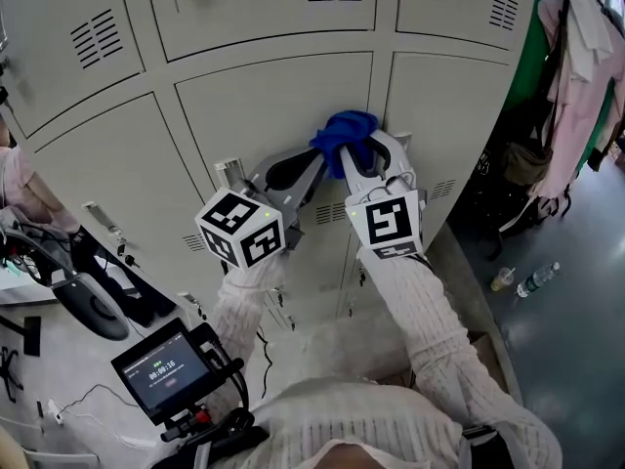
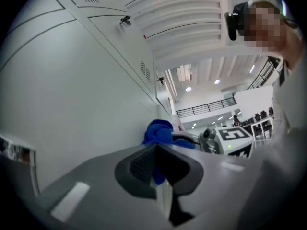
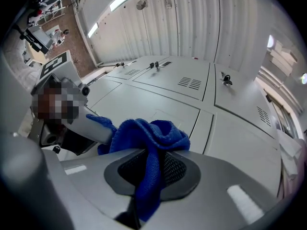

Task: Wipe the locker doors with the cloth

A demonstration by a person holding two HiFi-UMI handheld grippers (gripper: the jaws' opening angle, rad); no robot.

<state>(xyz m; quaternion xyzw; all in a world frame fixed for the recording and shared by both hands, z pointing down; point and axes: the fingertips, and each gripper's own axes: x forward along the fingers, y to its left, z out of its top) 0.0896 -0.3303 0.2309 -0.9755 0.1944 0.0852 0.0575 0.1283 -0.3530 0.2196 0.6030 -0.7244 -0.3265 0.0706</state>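
Our right tool (image 3: 152, 167) clamps the soft, light cloth (image 1: 344, 130) up at the door (image 1: 273, 101), our left tool (image 2: 157, 164) seems to pinch a corner too, and bunched folds are best to grab.

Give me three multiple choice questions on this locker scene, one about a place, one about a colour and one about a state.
1. Where is the cloth?
A) lying on the floor
B) held up at the locker doors
C) inside an open locker

2. What colour is the cloth?
A) blue
B) red
C) yellow

3. What is the state of the right gripper?
A) open and empty
B) shut on nothing
C) shut on the cloth

Answers:
1 B: the head view shows it bunched at the gripper tips in front of the closed doors.
2 A: it is blue in all three views.
3 C: the right gripper view shows the cloth pinched between its jaws.
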